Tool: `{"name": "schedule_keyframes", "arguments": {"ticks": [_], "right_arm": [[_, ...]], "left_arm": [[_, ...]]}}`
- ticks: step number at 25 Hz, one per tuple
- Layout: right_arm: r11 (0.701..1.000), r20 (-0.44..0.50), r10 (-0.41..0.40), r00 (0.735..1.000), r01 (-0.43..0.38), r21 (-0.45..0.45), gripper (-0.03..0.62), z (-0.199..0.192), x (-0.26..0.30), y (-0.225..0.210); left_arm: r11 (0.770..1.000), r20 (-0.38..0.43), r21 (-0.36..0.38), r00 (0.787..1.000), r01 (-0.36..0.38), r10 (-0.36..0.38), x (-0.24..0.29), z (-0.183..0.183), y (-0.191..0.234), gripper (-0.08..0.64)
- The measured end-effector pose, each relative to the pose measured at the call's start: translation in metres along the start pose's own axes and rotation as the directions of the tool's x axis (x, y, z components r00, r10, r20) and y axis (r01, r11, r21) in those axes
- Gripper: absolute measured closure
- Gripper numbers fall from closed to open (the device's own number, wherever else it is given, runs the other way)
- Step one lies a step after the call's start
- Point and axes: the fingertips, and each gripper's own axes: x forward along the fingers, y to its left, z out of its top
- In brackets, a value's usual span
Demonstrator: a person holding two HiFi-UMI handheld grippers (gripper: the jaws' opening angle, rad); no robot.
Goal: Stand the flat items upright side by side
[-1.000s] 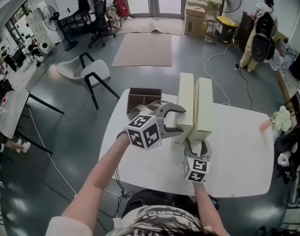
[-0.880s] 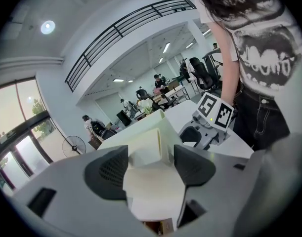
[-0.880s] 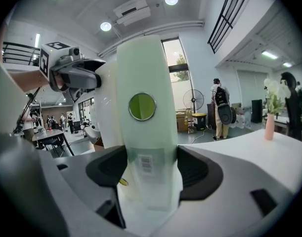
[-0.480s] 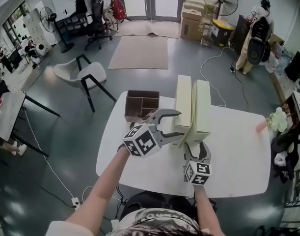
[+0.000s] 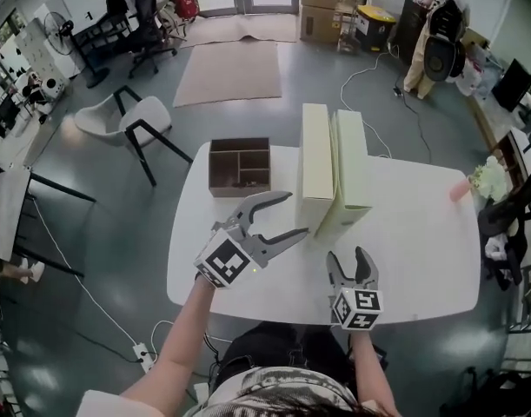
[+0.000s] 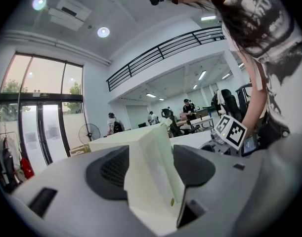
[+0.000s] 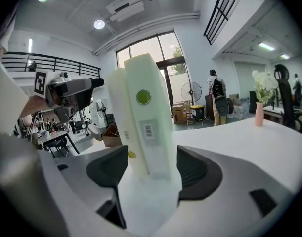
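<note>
Two pale cream flat boxes stand upright side by side on the white table [image 5: 421, 250], the left box [image 5: 315, 159] touching the right box [image 5: 350, 159]. My left gripper [image 5: 293, 214] is open, tilted on its side just in front and to the left of the boxes, with nothing held. My right gripper [image 5: 348, 259] is also open, a short way in front of them near the table's front edge. In the left gripper view the boxes [image 6: 151, 157] show beyond the empty jaws. In the right gripper view the boxes [image 7: 141, 117] rise past the open jaws, untouched.
A brown divided tray [image 5: 240, 167] sits at the table's far left corner. A pink vase with white flowers [image 5: 487, 181] stands at the right edge. A white chair [image 5: 126, 124] and a dark table are on the floor to the left.
Both grippers have drawn back from the boxes toward the person, and the left one has rolled onto its side. The boxes stay standing on their own.
</note>
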Motion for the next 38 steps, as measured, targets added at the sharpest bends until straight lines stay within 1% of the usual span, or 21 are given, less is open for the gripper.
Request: {"name": "schedule_keyframes", "arguments": {"ticks": [2, 5, 7, 9, 11, 14, 18, 21, 24, 30, 32, 34, 36, 38], "right_arm": [[1.0, -0.014, 0.002, 1.0, -0.002, 0.008, 0.295, -0.004, -0.01, 0.002], [1.0, -0.031, 0.024, 0.999, -0.023, 0.013, 0.311, -0.01, -0.024, 0.009], [0.999, -0.038, 0.045, 0.998, -0.045, 0.012, 0.325, -0.012, -0.032, 0.013], [0.998, -0.046, 0.067, 0.997, -0.066, 0.014, 0.338, -0.015, -0.04, 0.017], [0.996, -0.059, 0.088, 0.994, -0.087, 0.018, 0.359, -0.021, -0.049, 0.021], [0.991, -0.076, 0.13, 0.989, -0.129, 0.019, 0.389, -0.032, -0.067, 0.028], [0.983, -0.089, 0.185, 0.979, -0.185, 0.01, 0.411, -0.045, -0.094, 0.034], [0.973, -0.092, 0.227, 0.969, -0.229, -0.014, 0.417, -0.051, -0.12, 0.037], [0.957, -0.084, 0.282, 0.956, -0.286, -0.041, 0.431, -0.053, -0.147, 0.047], [0.923, -0.068, 0.372, 0.926, -0.376, -0.076, 0.475, -0.063, -0.205, 0.069], [0.914, -0.062, 0.392, 0.918, -0.397, -0.084, 0.489, -0.067, -0.221, 0.074], [0.91, -0.053, 0.404, 0.913, -0.407, -0.082, 0.507, -0.071, -0.234, 0.077], [0.907, -0.044, 0.412, 0.91, -0.415, -0.078, 0.532, -0.075, -0.245, 0.079], [0.901, -0.039, 0.424, 0.905, -0.426, -0.079, 0.558, -0.08, -0.255, 0.084]], "left_arm": [[1.0, 0.002, -0.03, 1.0, 0.004, -0.004, 0.003, -0.004, -0.007, 0.273], [0.997, 0.0, -0.072, 1.0, -0.009, 0.009, 0.0, -0.008, -0.021, 0.273], [0.993, -0.005, -0.112, 1.0, -0.021, 0.02, -0.005, -0.013, -0.033, 0.275], [0.986, -0.028, -0.161, 0.999, -0.031, 0.027, -0.012, -0.024, -0.049, 0.282], [0.975, -0.059, -0.219, 0.998, -0.043, 0.031, -0.02, -0.038, -0.07, 0.293], [0.95, -0.106, -0.305, 0.994, -0.069, 0.038, -0.033, -0.057, -0.107, 0.303], [0.923, -0.164, -0.371, 0.985, -0.106, 0.047, -0.044, -0.069, -0.16, 0.316], [0.907, -0.175, -0.4, 0.982, -0.134, 0.068, -0.048, -0.064, -0.194, 0.33], [0.894, -0.181, -0.415, 0.978, -0.17, 0.102, -0.053, -0.054, -0.222, 0.341], [0.869, -0.227, -0.422, 0.958, -0.258, 0.174, -0.075, -0.036, -0.279, 0.388], [0.862, -0.242, -0.422, 0.951, -0.279, 0.189, -0.084, -0.033, -0.297, 0.41], [0.852, -0.253, -0.429, 0.946, -0.299, 0.205, -0.092, -0.03, -0.313, 0.447], [0.838, -0.252, -0.445, 0.942, -0.314, 0.22, -0.099, -0.026, -0.327, 0.476], [0.83, -0.252, -0.454, 0.94, -0.323, 0.229, -0.106, -0.022, -0.34, 0.494]]}}
